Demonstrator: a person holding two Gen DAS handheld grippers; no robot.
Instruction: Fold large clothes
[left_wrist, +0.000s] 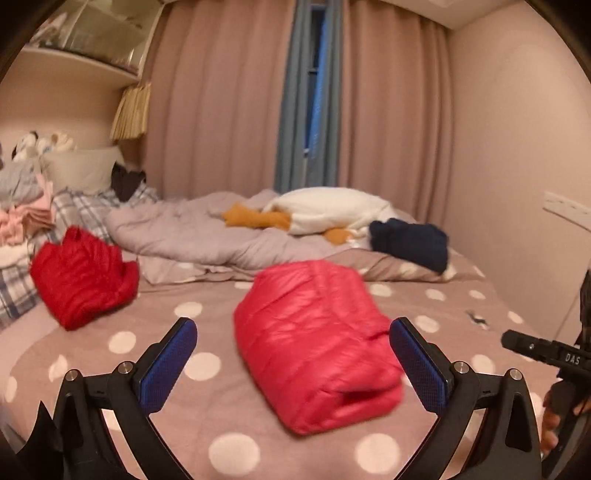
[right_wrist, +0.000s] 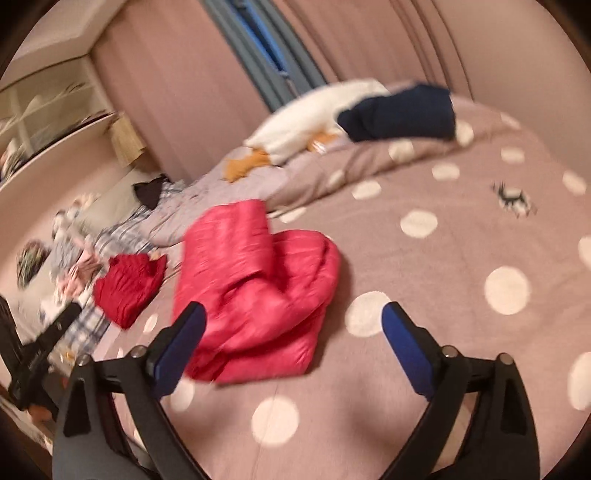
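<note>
A pink-red puffer jacket (left_wrist: 314, 343) lies folded in a bundle on the polka-dot bedspread (left_wrist: 192, 373). It also shows in the right wrist view (right_wrist: 255, 291). My left gripper (left_wrist: 293, 363) is open and empty, raised just before the bundle, its fingers apart on either side. My right gripper (right_wrist: 293, 347) is open and empty, above the bed at the bundle's near right edge. The right gripper's body shows at the right edge of the left wrist view (left_wrist: 546, 354).
A darker red folded jacket (left_wrist: 81, 277) lies to the left. A navy garment (left_wrist: 410, 243), a white plush goose (left_wrist: 328, 210) and a crumpled grey duvet (left_wrist: 207, 236) lie at the back. Stacked clothes (left_wrist: 22, 218) sit far left. Curtains and wall bound the bed.
</note>
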